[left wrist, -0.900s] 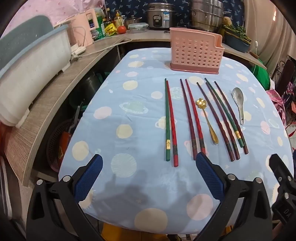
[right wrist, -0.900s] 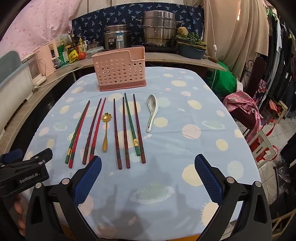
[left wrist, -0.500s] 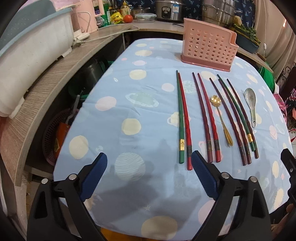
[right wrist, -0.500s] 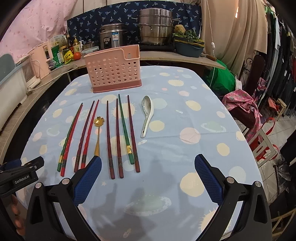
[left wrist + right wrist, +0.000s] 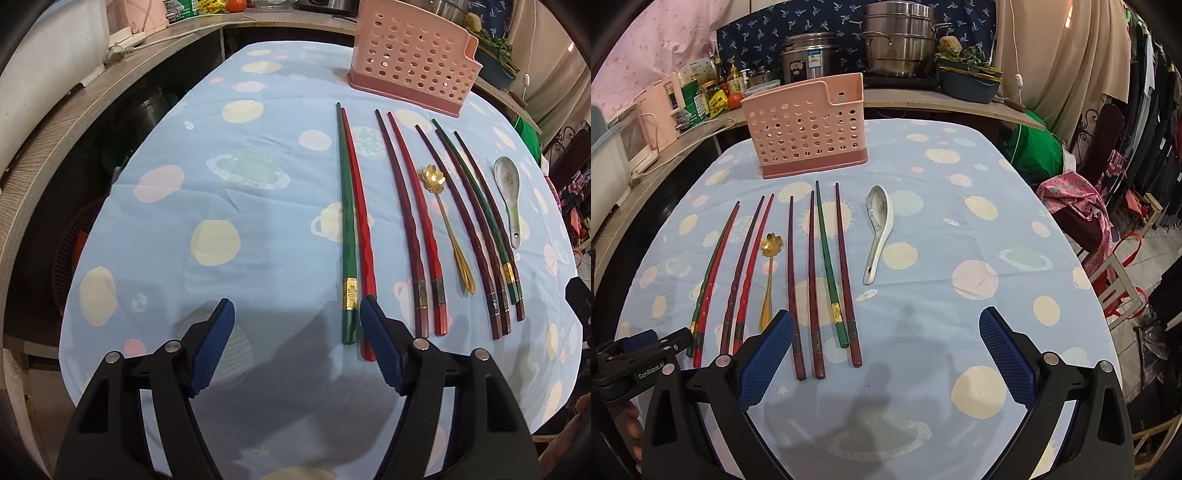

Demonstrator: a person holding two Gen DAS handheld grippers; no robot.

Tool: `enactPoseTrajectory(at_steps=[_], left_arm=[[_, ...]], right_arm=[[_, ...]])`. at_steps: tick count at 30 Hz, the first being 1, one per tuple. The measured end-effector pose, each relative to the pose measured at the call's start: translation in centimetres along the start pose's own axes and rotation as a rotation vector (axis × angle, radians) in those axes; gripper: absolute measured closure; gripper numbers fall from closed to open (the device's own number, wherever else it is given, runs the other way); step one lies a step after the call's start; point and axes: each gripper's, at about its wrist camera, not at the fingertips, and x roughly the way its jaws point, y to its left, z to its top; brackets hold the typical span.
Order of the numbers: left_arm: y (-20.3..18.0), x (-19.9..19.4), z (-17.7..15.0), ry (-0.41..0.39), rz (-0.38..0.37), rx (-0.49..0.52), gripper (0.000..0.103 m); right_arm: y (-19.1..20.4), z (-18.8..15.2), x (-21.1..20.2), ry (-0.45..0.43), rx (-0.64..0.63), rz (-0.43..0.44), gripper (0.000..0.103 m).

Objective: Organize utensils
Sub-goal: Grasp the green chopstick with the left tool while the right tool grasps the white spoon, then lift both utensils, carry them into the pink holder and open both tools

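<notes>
Several red, maroon and green chopsticks lie side by side on the blue spotted tablecloth (image 5: 236, 236), with a gold flower spoon (image 5: 445, 221) among them and a white ceramic spoon (image 5: 509, 195) at their right. A pink perforated utensil holder (image 5: 412, 55) stands upright behind them; it also shows in the right wrist view (image 5: 809, 125). My left gripper (image 5: 297, 317) is open and empty, low over the cloth, its right finger beside the near ends of the green and red pair (image 5: 352, 229). My right gripper (image 5: 886, 328) is open and empty above the near ends of the maroon chopsticks (image 5: 803, 280).
A curved wooden counter (image 5: 74, 107) runs along the table's left and back, carrying a rice cooker (image 5: 809, 59), steel steamer pots (image 5: 901, 40), bottles and a white tub. A chair with pink cloth (image 5: 1078, 206) and a red stool stand at the right.
Both grippers have moved forward and lower toward the near ends of the chopsticks. The left gripper's jaws have narrowed. The utensils have not moved.
</notes>
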Motion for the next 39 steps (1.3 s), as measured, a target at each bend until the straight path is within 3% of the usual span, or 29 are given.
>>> enactPoseTrajectory(at_steps=[4,6,11,13,16,19,23,31,39], left_arm=[[-0.1,0.5,0.1,0.005,0.005,0.005,0.049],[-0.1,0.4,0.3,-0.007,0.007,0.012,0.062],[0.2,0.3,0.6,-0.027,-0.010,0.005,0.085],[0.1,0.4,0.7,-0.029,-0.003,0.013,0.091],[-0.3,0.4,0.7,-0.033,0.000,0.022,0.093],[-0.5,0.4,0.7,-0.038,-0.004,0.026,0.094],[-0.7,0.4,0.8,-0.043,-0.006,0.028,0.094],[-0.8,0.4,0.9,-0.057,-0.020,0.027,0.094],[-0.9,-0.5,0.8,-0.067,-0.022,0.022,0.095]], right_arm=[[0.1,0.4,0.6,0.009,-0.002,0.005,0.012],[0.0,0.7,1.1,0.011,0.003,0.009,0.015],[-0.7,2.0,3.2,0.032,0.044,0.033,0.030],[-1.0,2.7,4.3,0.039,0.061,0.044,0.041],[-1.2,3.5,6.2,0.059,0.079,0.057,0.057],[-1.3,3.9,7.9,0.085,0.100,0.075,0.066],[-0.9,3.9,9.1,0.108,0.101,0.090,0.071],[-0.7,2.9,9.9,0.116,0.078,0.086,0.094],[-1.6,2.8,8.5,0.105,0.096,0.116,0.095]])
